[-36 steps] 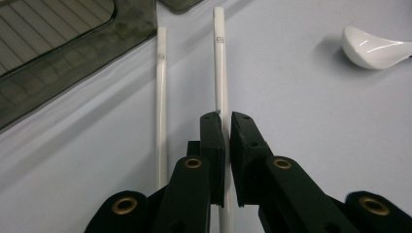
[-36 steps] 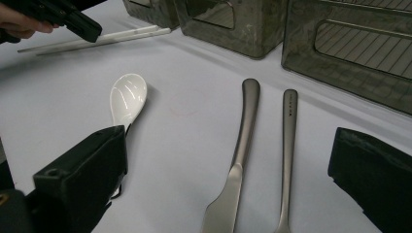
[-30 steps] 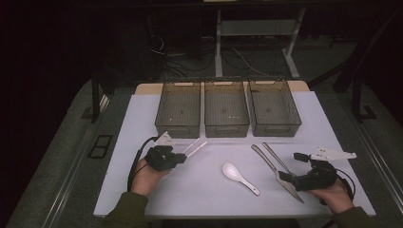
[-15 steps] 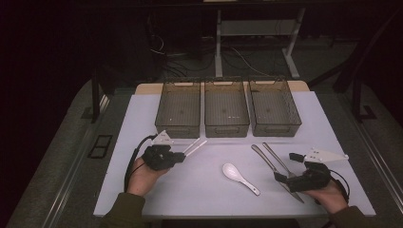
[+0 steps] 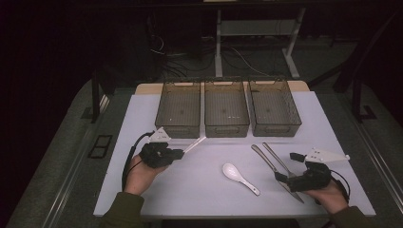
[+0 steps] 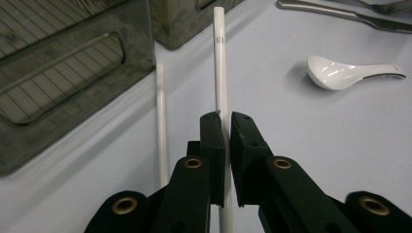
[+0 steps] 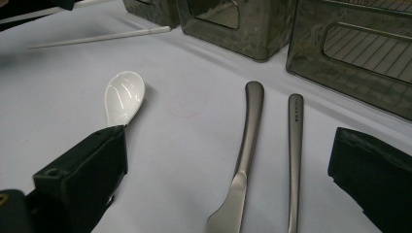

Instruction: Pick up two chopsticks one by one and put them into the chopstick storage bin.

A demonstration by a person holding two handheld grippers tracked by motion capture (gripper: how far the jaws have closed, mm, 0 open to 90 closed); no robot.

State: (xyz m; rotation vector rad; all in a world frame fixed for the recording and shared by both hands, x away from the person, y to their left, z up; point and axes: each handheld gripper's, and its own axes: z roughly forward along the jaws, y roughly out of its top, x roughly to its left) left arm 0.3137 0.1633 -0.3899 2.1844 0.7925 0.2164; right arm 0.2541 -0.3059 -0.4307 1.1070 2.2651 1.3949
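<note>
Lower end of the clamped white plastic chopstick is disappearing between the black jaws and running off the bottom edge. Second white chopstick is passing behind the left jaw. Blade of the steel table knife and tines of the steel fork are being cut off by the frame's bottom.

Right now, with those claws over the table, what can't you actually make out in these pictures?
- Fork: its prongs run off the bottom edge of the right gripper view; too small in the high view.
- Held chopstick: its near end is hidden between the left claw jaws.
- Lettering on the fork handle: too small to read.
</note>
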